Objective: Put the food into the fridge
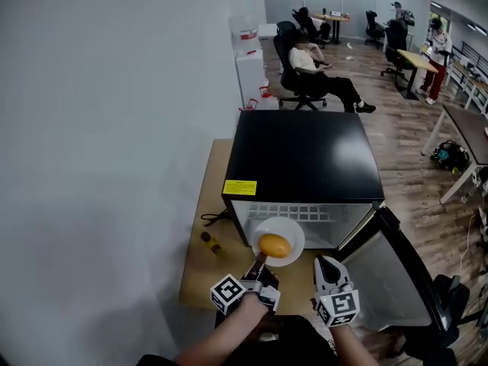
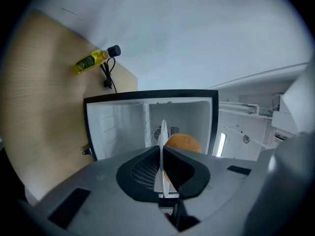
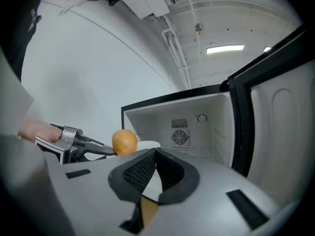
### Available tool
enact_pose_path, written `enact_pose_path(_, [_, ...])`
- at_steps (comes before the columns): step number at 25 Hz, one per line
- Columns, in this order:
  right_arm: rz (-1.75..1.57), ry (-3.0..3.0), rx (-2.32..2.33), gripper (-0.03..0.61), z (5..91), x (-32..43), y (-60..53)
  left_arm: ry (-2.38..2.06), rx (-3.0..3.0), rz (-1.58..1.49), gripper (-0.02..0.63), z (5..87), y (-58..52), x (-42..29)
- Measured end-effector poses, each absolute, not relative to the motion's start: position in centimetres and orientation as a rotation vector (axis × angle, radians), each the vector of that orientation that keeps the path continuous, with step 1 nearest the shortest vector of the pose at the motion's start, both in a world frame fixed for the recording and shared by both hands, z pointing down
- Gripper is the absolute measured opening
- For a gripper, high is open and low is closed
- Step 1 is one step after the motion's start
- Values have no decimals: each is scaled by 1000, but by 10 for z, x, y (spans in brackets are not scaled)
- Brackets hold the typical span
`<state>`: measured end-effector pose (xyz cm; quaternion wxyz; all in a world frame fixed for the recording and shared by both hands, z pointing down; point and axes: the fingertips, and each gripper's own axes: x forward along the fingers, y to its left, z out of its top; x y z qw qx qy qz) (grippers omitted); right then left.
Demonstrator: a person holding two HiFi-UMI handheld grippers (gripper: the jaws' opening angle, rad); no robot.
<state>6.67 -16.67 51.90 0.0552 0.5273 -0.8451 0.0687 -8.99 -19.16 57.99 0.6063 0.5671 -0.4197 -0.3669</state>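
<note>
A white plate (image 1: 294, 232) carrying an orange (image 1: 274, 245) hangs level in front of the open black mini fridge (image 1: 305, 158), at the mouth of its white interior (image 2: 123, 127). My left gripper (image 1: 261, 260) is shut on the plate's near rim; in the left gripper view the rim (image 2: 163, 132) shows edge-on between the jaws, with the orange (image 2: 185, 142) just behind. The right gripper (image 1: 325, 267) hovers to the right of the plate, shut and holding nothing. From the right gripper view (image 3: 155, 152), the orange (image 3: 124, 141), plate (image 3: 147, 144) and left gripper (image 3: 81, 146) sit at the left.
The fridge door (image 1: 393, 277) stands swung open to the right. The fridge rests on a wooden table (image 1: 200, 277) against a white wall. A small yellow bottle (image 1: 211, 242) and a black cable (image 1: 216, 219) lie left of the fridge. People sit on office chairs far behind.
</note>
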Motion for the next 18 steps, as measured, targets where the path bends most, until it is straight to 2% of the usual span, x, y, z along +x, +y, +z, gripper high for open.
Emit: enact_pose_path(18, [272, -2588, 1577, 60, 523, 73, -241, -1013, 1302, -873, 21, 605, -274, -80])
